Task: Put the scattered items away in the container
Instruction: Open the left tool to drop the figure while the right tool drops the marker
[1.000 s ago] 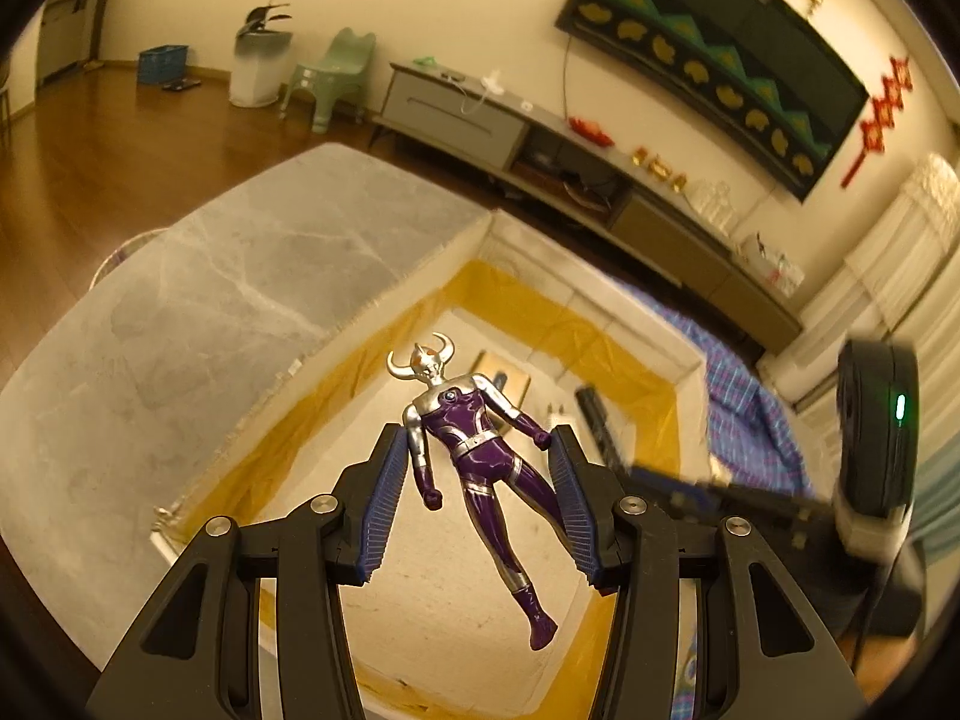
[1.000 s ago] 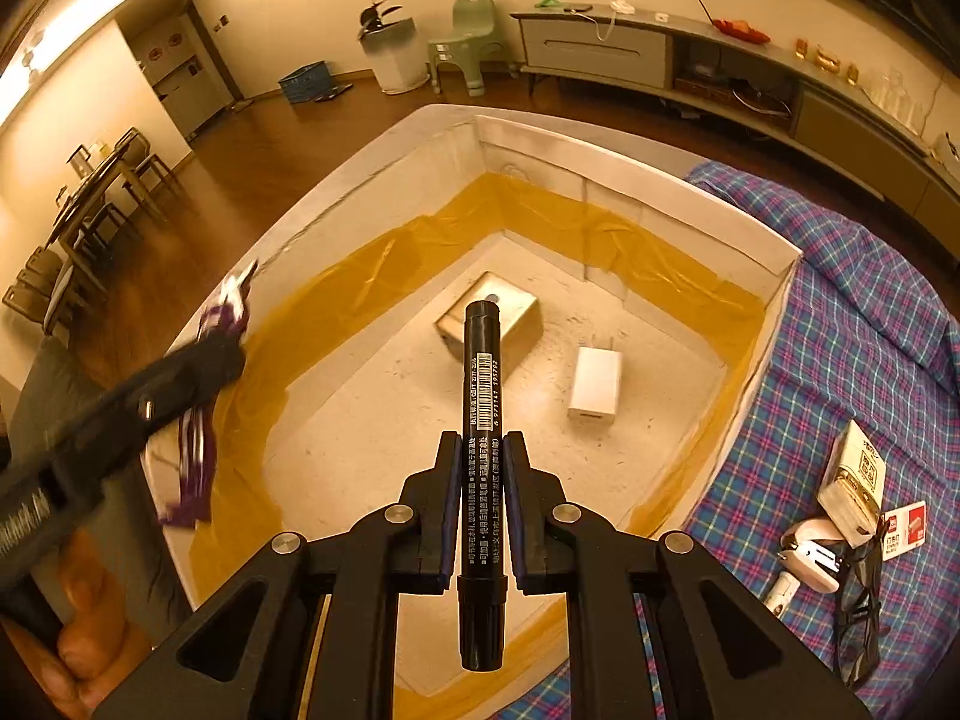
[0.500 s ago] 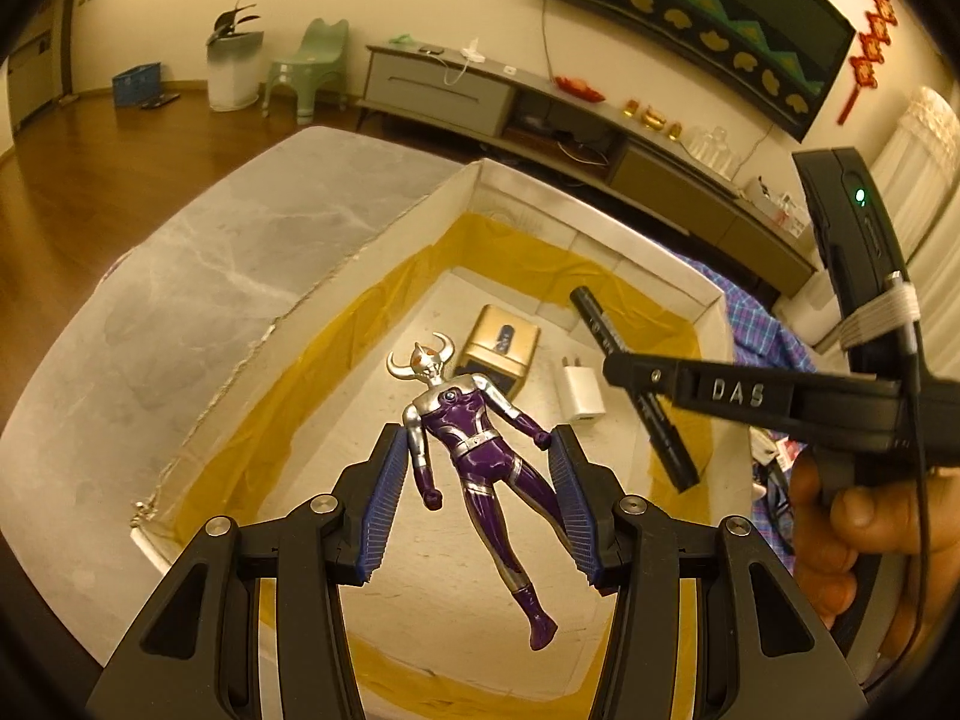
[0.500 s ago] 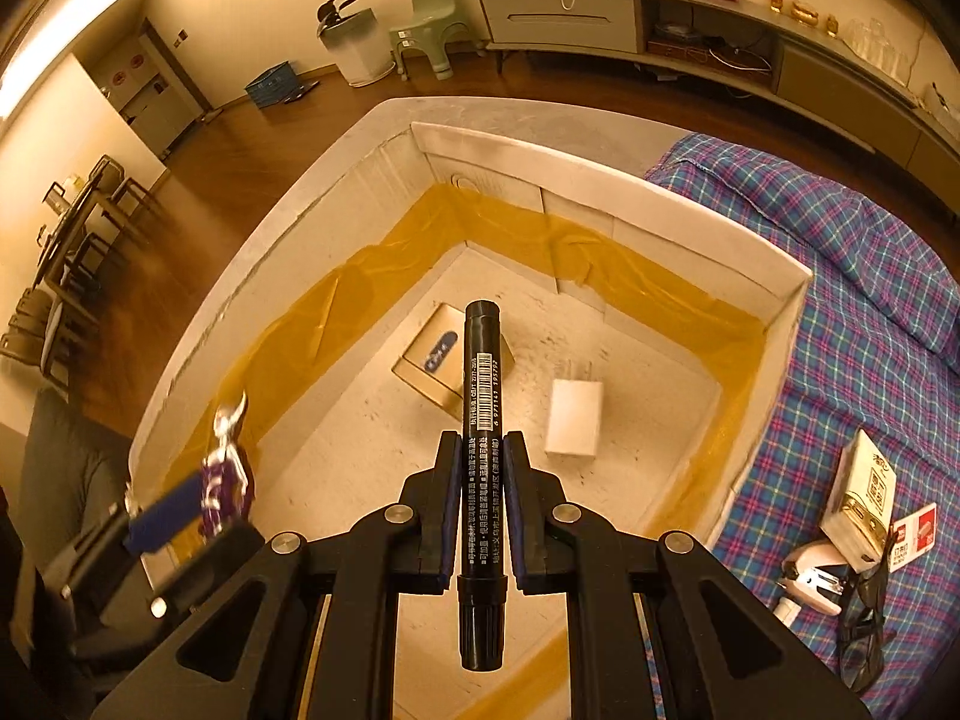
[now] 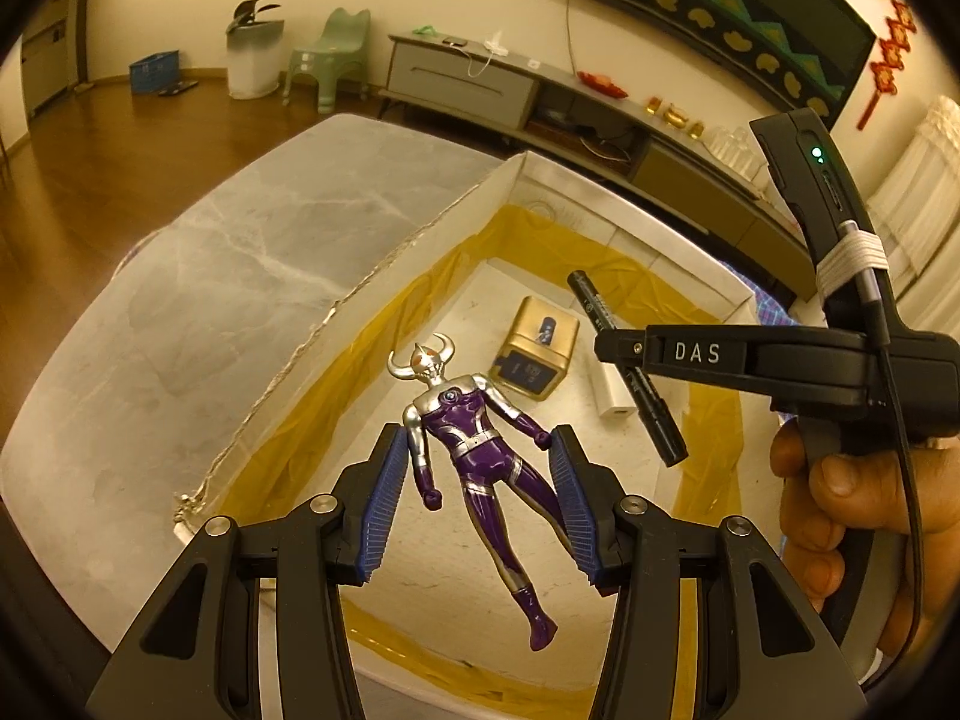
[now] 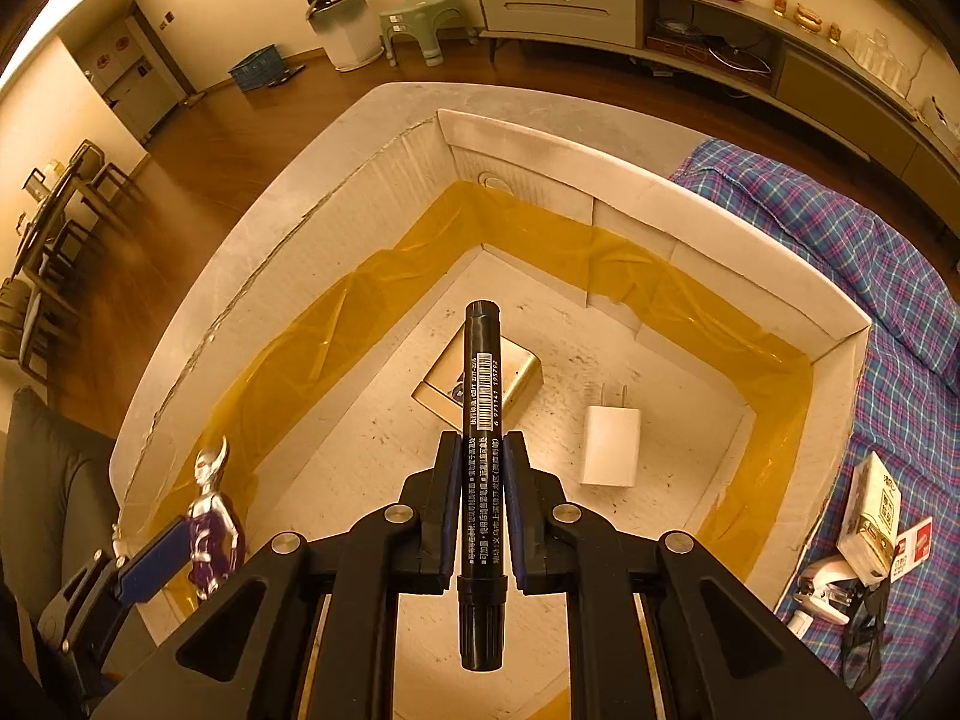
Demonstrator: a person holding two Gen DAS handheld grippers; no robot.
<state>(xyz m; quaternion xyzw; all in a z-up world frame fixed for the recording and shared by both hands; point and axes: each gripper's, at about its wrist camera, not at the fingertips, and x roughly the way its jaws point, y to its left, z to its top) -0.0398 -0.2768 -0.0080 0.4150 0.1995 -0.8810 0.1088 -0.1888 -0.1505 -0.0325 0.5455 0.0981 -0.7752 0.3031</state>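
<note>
My left gripper (image 5: 480, 480) is shut on a purple and silver toy figure (image 5: 474, 450) and holds it over the near left part of the open white box (image 5: 420, 240). My right gripper (image 6: 482, 468) is shut on a black marker (image 6: 482, 420) and holds it above the box's middle. The box (image 6: 660, 192) has yellow tape along its inner walls. On its floor lie a gold box (image 6: 516, 378) and a white charger (image 6: 611, 446). The figure also shows in the right wrist view (image 6: 210, 522), and the marker in the left wrist view (image 5: 624, 369).
The box stands on a grey marble table (image 5: 180, 300). A plaid cloth (image 6: 870, 276) lies to its right with a small carton (image 6: 870, 510), a red card (image 6: 912, 546), a white item (image 6: 822, 594) and a dark item (image 6: 864, 618). A TV cabinet (image 6: 600, 0) stands behind.
Both grippers have moved further in over the box and lower. The right gripper with the marker now shows large in the left wrist view. Both grips are unchanged.
</note>
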